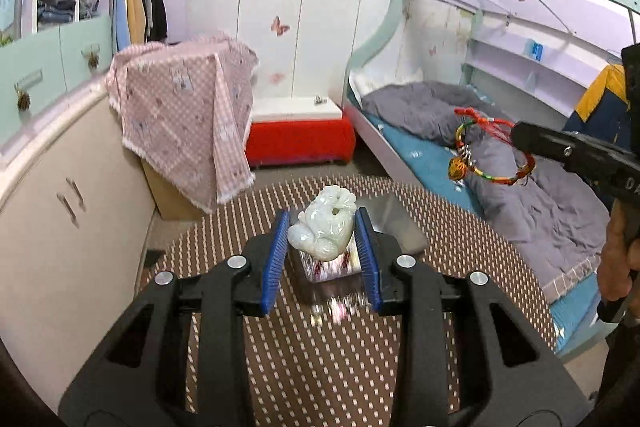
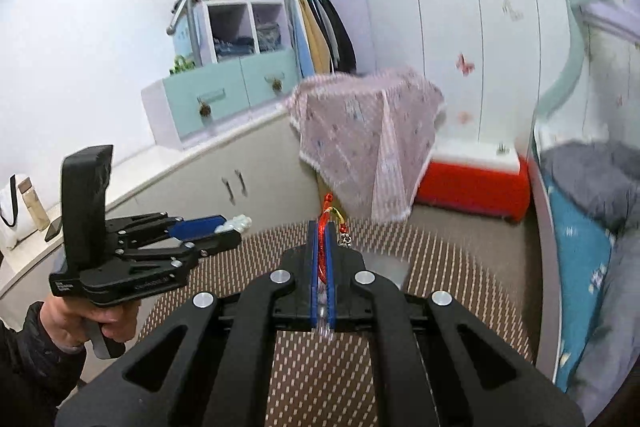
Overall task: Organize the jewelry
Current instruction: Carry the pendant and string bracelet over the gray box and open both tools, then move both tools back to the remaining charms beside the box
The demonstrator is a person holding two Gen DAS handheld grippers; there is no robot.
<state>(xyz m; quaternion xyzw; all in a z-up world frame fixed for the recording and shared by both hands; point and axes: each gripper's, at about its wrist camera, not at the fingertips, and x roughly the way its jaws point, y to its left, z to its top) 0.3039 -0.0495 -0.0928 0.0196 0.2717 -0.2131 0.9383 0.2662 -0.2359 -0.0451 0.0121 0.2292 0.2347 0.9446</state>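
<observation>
My left gripper (image 1: 322,223) is shut on a pale green-white carved jade pendant (image 1: 323,227) and holds it above a round table (image 1: 280,355) with a brown dotted cloth. A clear box (image 1: 348,259) sits on the table under it. My right gripper (image 2: 322,227) is shut on a red cord bracelet (image 2: 322,247); in the left wrist view the bracelet (image 1: 496,151) hangs in the air at the right, multicoloured, with small charms. The left gripper (image 2: 224,227) with the jade also shows at the left of the right wrist view.
A box draped in pink checked cloth (image 1: 188,115) stands beyond the table. A cream cabinet (image 1: 60,187) runs along the left. A bunk bed with grey bedding (image 1: 500,163) is at the right. A red and white bench (image 1: 300,131) stands by the wall.
</observation>
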